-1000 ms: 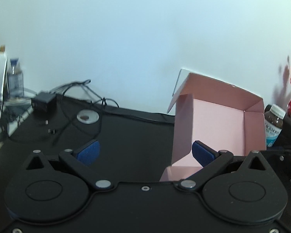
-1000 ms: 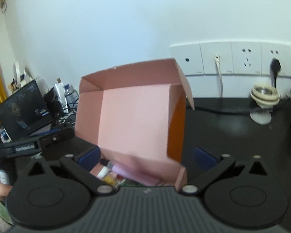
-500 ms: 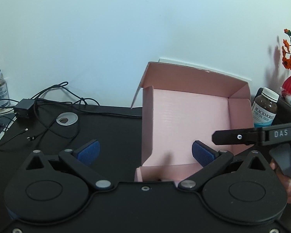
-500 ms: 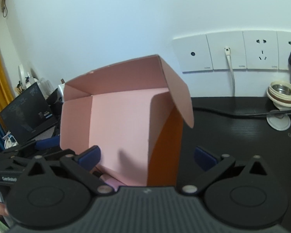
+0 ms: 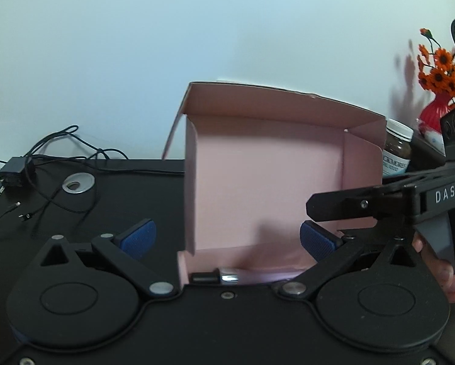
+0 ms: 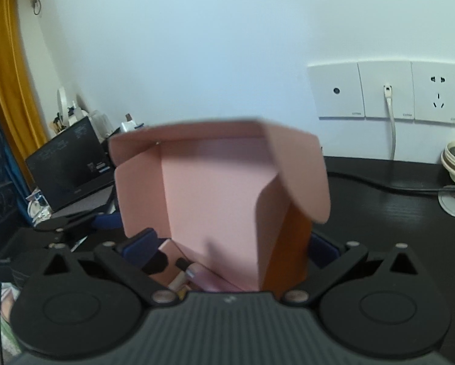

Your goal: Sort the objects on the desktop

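Pink cardboard fills both views: an open box point(image 5: 270, 188) stands on the black desk point(image 5: 121, 194) with its lid flap tipped up and back, so the inside stays reachable from the front. Both grippers face into it from opposite sides.

From its own camera, the left gripper point(image 5: 227, 237) has its blue pads spread wide, one outside the box's left wall and the other in front of the open interior, holding nothing. Low in the box, just ahead of it, lie a small black piece and a shiny silver item point(image 5: 229, 273) (what they are exactly is too cropped to tell). The right gripper point(image 6: 230, 248) is likewise spread wide and empty, its pads straddling the box's near corner and orange outer wall. Below it, inside the box, some small pale tubes point(image 6: 191, 273) are partly visible. In the left view, the right gripper's black arm reaches across the box's right wall, the person's hand point(image 5: 440, 270) on its handle.

My reading is that the box is the collecting place and some items are already in. Off to the right, a brown bottle point(image 5: 396, 152) stands just behind the box, near a red vase point(image 5: 434, 111) of orange flowers; cables point(image 5: 45, 158) lie well apart on the left.
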A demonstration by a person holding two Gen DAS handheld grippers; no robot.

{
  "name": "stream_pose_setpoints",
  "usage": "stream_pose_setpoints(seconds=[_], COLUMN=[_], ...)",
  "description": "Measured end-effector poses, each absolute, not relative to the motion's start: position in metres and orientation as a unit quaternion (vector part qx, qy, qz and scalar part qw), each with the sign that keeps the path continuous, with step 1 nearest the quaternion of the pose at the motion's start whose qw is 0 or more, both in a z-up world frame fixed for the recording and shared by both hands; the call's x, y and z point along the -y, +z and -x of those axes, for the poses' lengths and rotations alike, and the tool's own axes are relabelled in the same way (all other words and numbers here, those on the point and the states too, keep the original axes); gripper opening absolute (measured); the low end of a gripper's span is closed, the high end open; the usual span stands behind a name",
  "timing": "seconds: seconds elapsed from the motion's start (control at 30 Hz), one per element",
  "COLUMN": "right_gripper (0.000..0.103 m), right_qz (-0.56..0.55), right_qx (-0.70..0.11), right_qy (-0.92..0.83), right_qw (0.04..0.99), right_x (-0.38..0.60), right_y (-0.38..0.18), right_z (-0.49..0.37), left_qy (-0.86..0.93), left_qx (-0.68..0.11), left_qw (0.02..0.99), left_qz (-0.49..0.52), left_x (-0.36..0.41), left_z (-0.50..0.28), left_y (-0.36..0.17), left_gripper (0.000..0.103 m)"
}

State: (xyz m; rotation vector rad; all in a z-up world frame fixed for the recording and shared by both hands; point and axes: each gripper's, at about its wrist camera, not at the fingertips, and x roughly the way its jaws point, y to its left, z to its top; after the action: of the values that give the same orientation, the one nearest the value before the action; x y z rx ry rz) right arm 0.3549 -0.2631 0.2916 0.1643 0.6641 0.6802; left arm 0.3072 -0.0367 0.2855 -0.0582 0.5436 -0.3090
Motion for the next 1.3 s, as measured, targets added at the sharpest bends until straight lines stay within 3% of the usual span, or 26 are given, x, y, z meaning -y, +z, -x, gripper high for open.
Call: stream_pose_setpoints(seconds=[0.83, 1.3], right_gripper=[0.102, 0.102], right_qz=[-0.035, -0.038], right_qx=[-0.299, -0.307], right_qy=[0.311, 0.288], right_qw=[0.901, 0.906], right_x=[0.251, 0.262], right_y=[0.296, 0.294], right_z=[-0.295, -0.277], left_qy=[-0.187, -0.18], left_qx=[-0.289, -0.221], left_qw=[0.939, 0.958], left_qz=[0.008, 0.023], left_x=[0.02, 0.002], left_z=[-0.229, -0.203], left_y=[0.291, 0.336], left_gripper=[0.103, 0.103])
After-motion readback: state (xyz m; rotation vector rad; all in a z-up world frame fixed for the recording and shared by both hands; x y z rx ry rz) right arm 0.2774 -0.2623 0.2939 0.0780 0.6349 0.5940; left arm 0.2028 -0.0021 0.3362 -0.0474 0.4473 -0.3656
